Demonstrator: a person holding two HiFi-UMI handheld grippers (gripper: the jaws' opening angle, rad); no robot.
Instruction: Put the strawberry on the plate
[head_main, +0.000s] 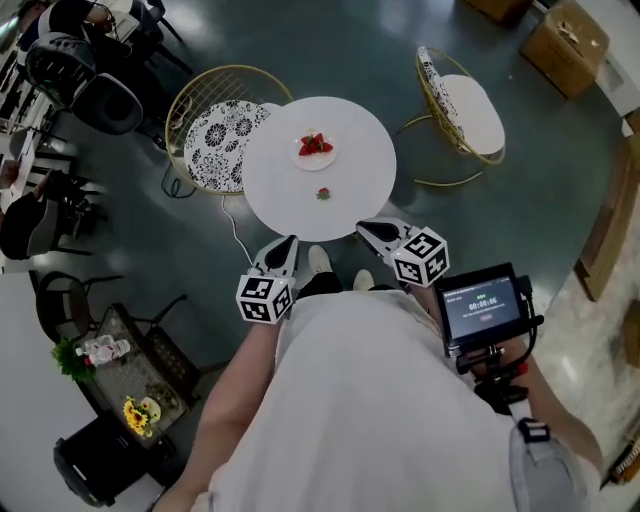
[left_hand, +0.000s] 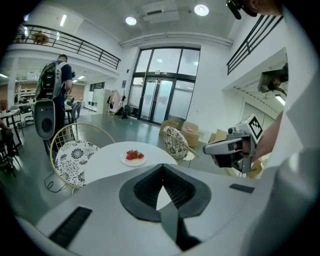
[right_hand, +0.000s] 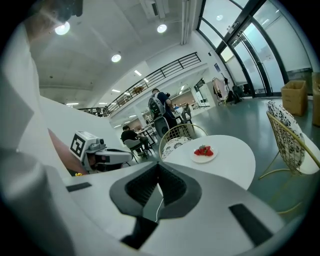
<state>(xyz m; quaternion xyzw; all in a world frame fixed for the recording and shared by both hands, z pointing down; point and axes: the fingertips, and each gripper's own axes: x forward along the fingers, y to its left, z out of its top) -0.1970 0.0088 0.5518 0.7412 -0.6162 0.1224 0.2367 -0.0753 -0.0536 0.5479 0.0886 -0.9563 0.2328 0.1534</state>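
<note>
Strawberry lay loose on the round white table, close to its near edge. It was ahead of both sets of fingertips, roughly midway between them and well apart from either. Neither gripper view showed it, prob hidden behind each gripper's own nose. Plate sat further out past the berry, near table centre and apart from it, w/ a small heap of red strawberries already on it.

Left gripper: jaws fully together, nothing between them, nothing held. Right gripper: jaws also looked pressed together in its own view, empty. Both pointed at the table, tilted a bit down, tips short of the table edge, no contact w/ anything.

Step, my read: approach / pre-grasp. Pick not started, berry untouched.

Next move calls for:
- one gripper opening its jaws first
- reach fwd + down over the near rim and straddle the berry
- close softly, since soft fruit will likely bruise or squirt out if squeezed hard
- lift, carry further fwd to the plate, release on a free patch or beside the heap

Main risk is the berry rolling off the pile.

Further out were two wire-frame chairs: one w/ a patterned cushion out left beyond the left fingers, the other out right beyond the right fingers. Screen unit sat behind the right gripper, at the person's side.
</note>
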